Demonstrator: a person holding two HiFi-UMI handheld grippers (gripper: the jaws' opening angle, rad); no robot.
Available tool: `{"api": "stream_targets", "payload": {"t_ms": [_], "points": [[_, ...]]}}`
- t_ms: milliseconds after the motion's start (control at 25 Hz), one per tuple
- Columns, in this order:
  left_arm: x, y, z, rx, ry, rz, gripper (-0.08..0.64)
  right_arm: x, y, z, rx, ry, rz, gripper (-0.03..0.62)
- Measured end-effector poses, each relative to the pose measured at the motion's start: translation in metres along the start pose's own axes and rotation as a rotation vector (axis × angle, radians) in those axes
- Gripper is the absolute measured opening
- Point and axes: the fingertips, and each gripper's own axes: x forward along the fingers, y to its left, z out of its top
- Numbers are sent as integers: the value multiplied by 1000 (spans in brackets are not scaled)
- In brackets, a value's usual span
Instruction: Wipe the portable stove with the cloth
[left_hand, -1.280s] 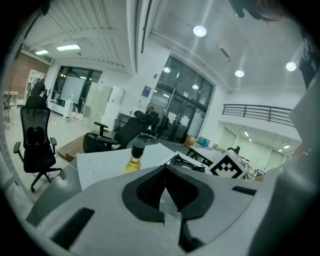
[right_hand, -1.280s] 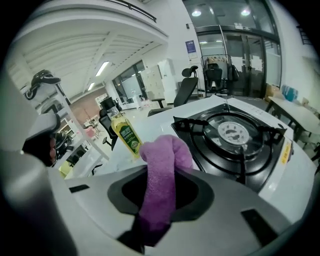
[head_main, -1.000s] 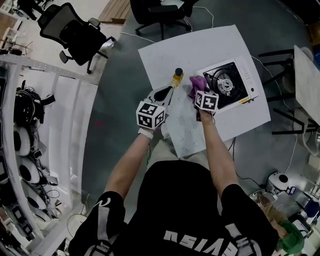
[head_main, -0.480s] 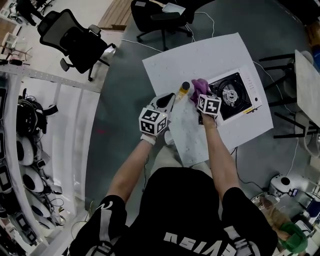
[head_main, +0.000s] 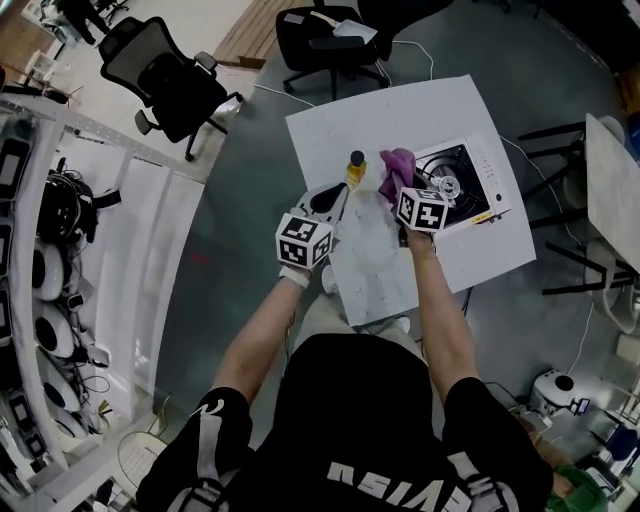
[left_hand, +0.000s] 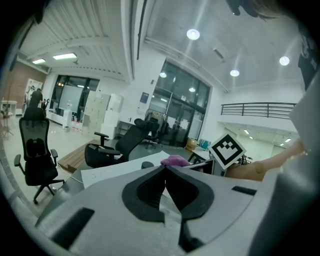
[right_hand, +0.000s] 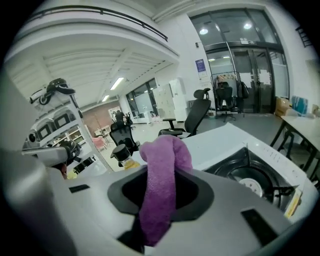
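Observation:
The portable stove (head_main: 462, 182), white with a black burner well, sits at the right of the white table (head_main: 400, 115); it also shows at the right of the right gripper view as the stove (right_hand: 255, 177). My right gripper (head_main: 402, 188) is shut on the purple cloth (head_main: 396, 168), held up just left of the stove. The cloth (right_hand: 163, 165) hangs folded between the right gripper's (right_hand: 167, 182) jaws. My left gripper (head_main: 330, 200) hovers beside a bottle, and the left gripper (left_hand: 165, 169) has its jaw tips together with nothing between them.
A bottle of yellow liquid with a black cap (head_main: 355, 166) stands between the two grippers, close to the cloth; the same bottle (right_hand: 121, 153) shows in the right gripper view. Black office chairs (head_main: 170, 80) stand on the floor beyond the table. Another table (head_main: 612, 170) lies at the right.
Both grippers have lifted a little above the table, the right one carrying the cloth with it. The cloth stays by the stove's left edge. The bottle has not moved.

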Motion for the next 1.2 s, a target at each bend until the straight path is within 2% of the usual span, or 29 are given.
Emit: {"api": "stream_targets", "payload": {"t_ms": [360, 640, 880, 1200], "points": [[-30, -109, 3, 30, -72, 91, 8, -117, -37, 2, -53, -96, 101, 100], [-48, -200, -8, 76, -83, 109, 8, -203, -82, -24, -50, -128, 112, 100], [-47, -265, -23, 87, -87, 109, 6, -259, -120, -54, -56, -122, 116, 100], [-37, -306, -36, 86, -88, 97, 8, -295, -163, -67, -59, -133, 96, 100]]}}
